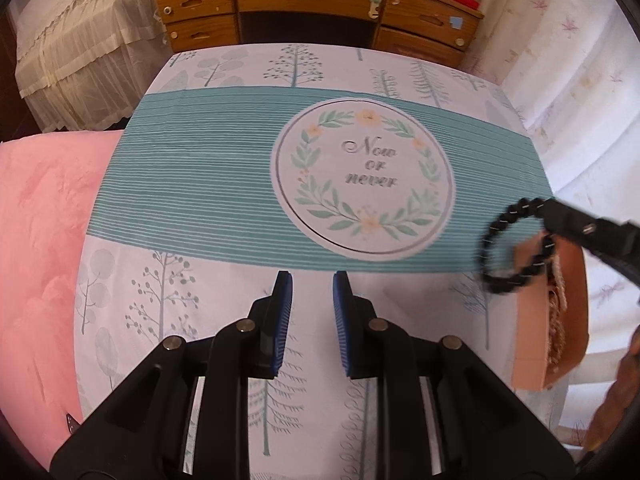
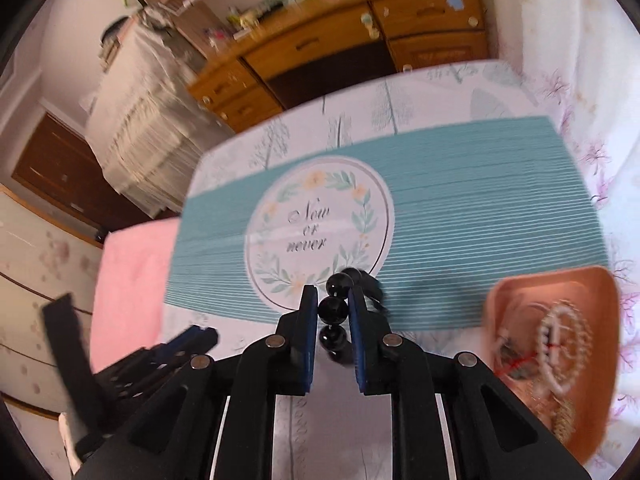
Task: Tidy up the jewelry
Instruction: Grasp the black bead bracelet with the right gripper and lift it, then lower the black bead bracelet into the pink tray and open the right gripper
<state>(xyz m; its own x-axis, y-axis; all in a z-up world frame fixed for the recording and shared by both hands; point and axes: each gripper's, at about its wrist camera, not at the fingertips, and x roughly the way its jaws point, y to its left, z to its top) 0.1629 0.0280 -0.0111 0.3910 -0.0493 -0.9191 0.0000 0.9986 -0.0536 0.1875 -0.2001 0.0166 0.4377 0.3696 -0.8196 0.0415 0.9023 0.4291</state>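
Observation:
A black bead bracelet (image 2: 333, 309) is pinched between the blue pads of my right gripper (image 2: 332, 291), which is shut on it. In the left wrist view the bracelet (image 1: 485, 242) hangs as a loop from the right gripper (image 1: 540, 212), just above an open peach-orange jewelry box (image 1: 532, 332). The box (image 2: 516, 292) lies at the right of the printed tablecloth and holds a pearl bracelet (image 2: 568, 348) and other tangled pieces. My left gripper (image 1: 312, 280) hovers over the near part of the cloth, its pads slightly apart with nothing between them.
The cloth (image 1: 208, 168) has a teal striped band and a round "Now or never" print. A pink blanket (image 1: 40, 240) lies to the left. A wooden desk with drawers (image 1: 312, 0) stands beyond the far edge. Pale floral fabric (image 1: 580, 100) hangs on the right.

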